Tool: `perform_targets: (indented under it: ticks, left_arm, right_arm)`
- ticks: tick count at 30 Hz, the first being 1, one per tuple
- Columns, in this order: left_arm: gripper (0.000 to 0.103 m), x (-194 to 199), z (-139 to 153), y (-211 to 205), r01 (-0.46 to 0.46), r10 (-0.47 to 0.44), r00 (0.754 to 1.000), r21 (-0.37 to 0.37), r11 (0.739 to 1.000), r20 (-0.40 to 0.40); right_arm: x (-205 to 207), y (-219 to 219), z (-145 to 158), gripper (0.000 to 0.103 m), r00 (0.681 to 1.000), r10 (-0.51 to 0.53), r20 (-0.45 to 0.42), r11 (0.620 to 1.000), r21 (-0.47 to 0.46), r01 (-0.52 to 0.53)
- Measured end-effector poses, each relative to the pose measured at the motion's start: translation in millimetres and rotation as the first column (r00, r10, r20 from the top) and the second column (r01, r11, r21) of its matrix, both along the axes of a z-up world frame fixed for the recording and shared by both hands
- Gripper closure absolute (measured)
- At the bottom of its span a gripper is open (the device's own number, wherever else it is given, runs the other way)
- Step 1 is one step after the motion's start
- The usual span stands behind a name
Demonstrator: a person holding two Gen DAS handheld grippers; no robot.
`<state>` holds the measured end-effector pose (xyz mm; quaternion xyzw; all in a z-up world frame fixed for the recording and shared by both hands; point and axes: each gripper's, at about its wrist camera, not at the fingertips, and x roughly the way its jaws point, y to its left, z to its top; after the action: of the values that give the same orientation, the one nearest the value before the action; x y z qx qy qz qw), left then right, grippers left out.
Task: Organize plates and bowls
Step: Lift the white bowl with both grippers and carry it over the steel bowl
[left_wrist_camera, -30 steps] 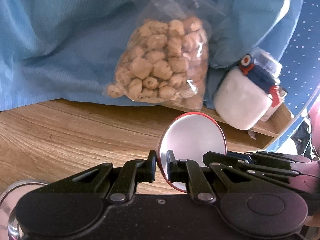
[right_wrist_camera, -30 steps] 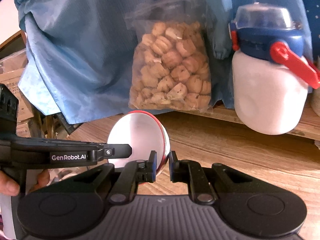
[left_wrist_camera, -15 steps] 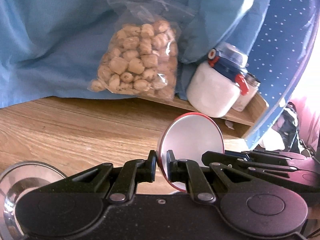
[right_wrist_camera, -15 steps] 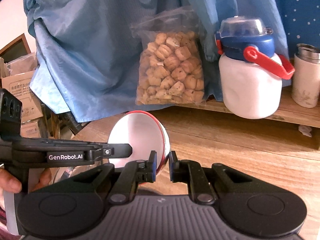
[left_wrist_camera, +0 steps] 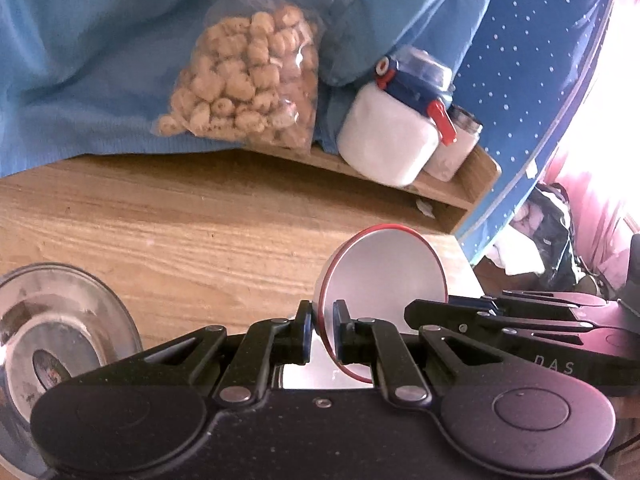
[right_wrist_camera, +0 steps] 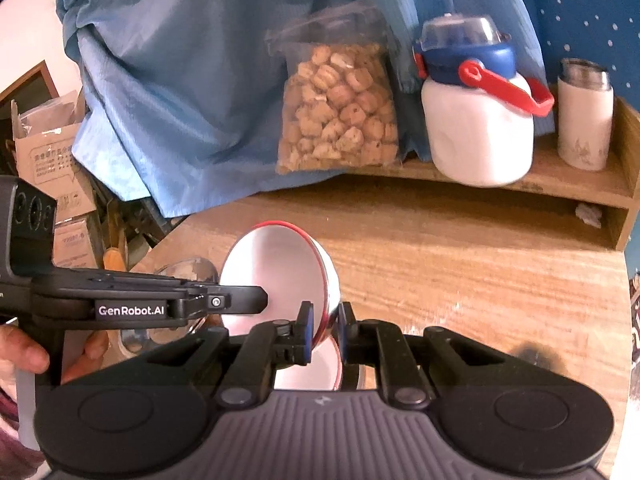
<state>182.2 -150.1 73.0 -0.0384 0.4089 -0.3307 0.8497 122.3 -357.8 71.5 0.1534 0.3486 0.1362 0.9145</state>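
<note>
Bowl (left_wrist_camera: 380,276), white with a red rim, hangs tilted on edge above the wooden table (left_wrist_camera: 200,232), pinched at its rim from both sides: the left gripper (left_wrist_camera: 320,330) is clenched on one part of the rim, the right gripper (right_wrist_camera: 323,330) on another. Only the left wrist view shows the glass dish (left_wrist_camera: 60,320) resting on the table, to the left of the bowl and apart from it; the right wrist view gives just a clear sliver of it behind the left gripper's arm. Only the right wrist view shows the hand (right_wrist_camera: 28,354) on the left tool, and cardboard boxes (right_wrist_camera: 52,160) off the table's edge, far left of the bowl. Both views show, behind the bowl on a low shelf (right_wrist_camera: 560,184), a snack bag (right_wrist_camera: 340,112), a white jug (right_wrist_camera: 476,132) with blue lid and a small white canister (right_wrist_camera: 584,120), against blue cloth (right_wrist_camera: 192,80)
</note>
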Motion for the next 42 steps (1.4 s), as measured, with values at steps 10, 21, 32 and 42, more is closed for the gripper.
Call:
perform_targets:
  ticks: [10, 21, 32, 42]
  left_arm:
    - [0.093, -12.2, -7.6, 1.1, 0.038, -0.037, 0.999, 0.035, 0.999, -0.022]
    - [0.093, -16.7, -15.9, 6.1, 0.043, -0.041, 0.998, 0.050, 0.998, -0.051]
    - [0.093, -12.7, -20.7, 11.2, 0.032, -0.027, 0.996, 0.057, 0.998, -0.085]
    - [0.093, -9.5, -21.5, 12.0, 0.040, -0.035, 0.994, 0.048, 0.998, -0.105]
  right_arm:
    - [-12.5, -2.6, -13.6, 0.089, 0.998, 0.015, -0.061, 0.999, 0.042, -0.012]
    - [-17.4, 1.9, -19.5, 0.089, 0.995, 0.038, -0.091, 0.998, 0.050, -0.033]
    - [-9.2, 4.7, -24.8, 0.089, 0.989, 0.072, -0.127, 0.996, 0.067, -0.064]
    - [-0.1, 1.2, -24.2, 0.089, 0.980, 0.095, -0.175, 0.994, 0.075, -0.083]
